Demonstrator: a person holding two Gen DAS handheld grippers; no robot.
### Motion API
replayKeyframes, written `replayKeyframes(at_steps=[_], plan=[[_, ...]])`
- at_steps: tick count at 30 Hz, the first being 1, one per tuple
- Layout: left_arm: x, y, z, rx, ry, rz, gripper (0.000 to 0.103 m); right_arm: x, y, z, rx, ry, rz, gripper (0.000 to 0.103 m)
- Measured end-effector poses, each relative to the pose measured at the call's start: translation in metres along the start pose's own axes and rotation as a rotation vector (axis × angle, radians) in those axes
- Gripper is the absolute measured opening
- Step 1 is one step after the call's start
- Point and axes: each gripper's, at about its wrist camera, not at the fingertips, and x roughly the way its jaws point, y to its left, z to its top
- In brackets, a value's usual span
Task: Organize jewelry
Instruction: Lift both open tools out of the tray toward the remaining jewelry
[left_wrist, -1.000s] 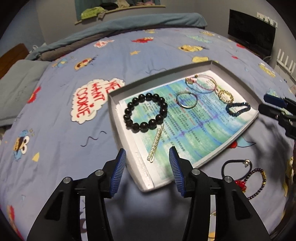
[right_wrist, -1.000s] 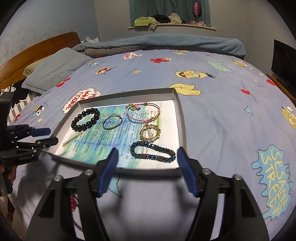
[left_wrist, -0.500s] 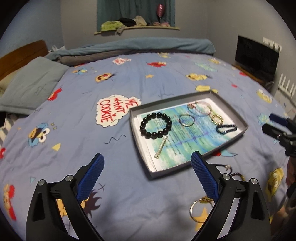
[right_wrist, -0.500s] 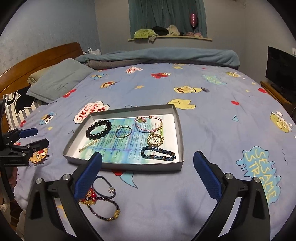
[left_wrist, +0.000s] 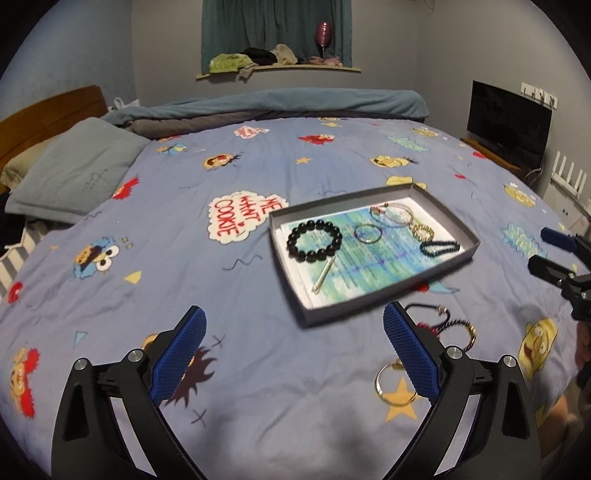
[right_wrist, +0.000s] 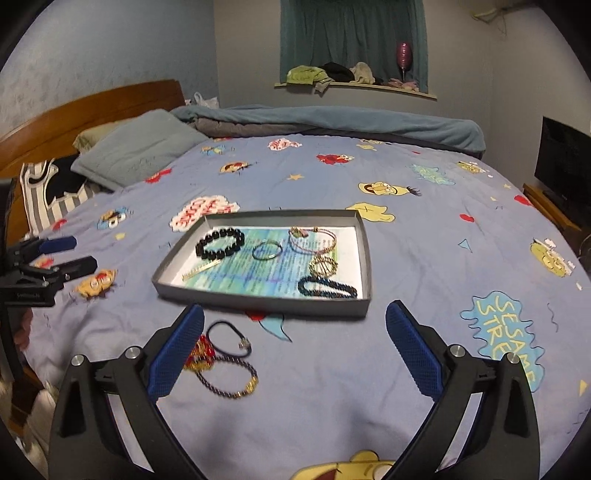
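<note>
red beads (right_wrist: 201, 354) half hidden by right gripper (right_wrist: 295, 349) finger, tray (right_wrist: 266, 297) front blurred

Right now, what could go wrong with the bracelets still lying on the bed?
The black cord bracelet, red beaded piece and dark beaded bracelet overlap, so a hand-held gripper might lift them tangled together. The gold ring lies flat on the soft blanket, so fingers may pinch fabric instead. The tray could tip if bumped.

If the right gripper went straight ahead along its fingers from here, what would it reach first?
Probably the near wall of the grey tray, which sits centred ahead of the open right gripper. Only bare bedspread lies between; the loose bracelets sit off toward its left finger. Depth is uncertain.
</note>
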Motion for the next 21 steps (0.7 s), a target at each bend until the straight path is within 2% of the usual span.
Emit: replayKeyframes(at_steps=[3,7,11,17,21], plan=[[-0.002,-0.003,-0.009,0.021,0.003,0.022,0.096,-0.003,0.0,-0.007,-0.018,0.012,-0.015,0.097],[-0.004,-0.003,-0.018,0.008,0.013,0.0,0.096,-0.006,0.001,-0.017,-0.021,0.023,-0.019,0.097],[-0.008,-0.005,-0.025,0.013,0.003,0.018,0.096,-0.008,0.006,-0.025,-0.027,0.022,-0.021,0.097],[-0.008,-0.012,-0.036,0.007,-0.006,0.001,0.096,-0.002,0.007,-0.033,-0.003,0.031,0.0,0.097],[0.001,-0.014,-0.043,0.007,0.007,0.008,0.096,0.01,0.006,-0.04,-0.001,0.058,-0.022,0.097]])
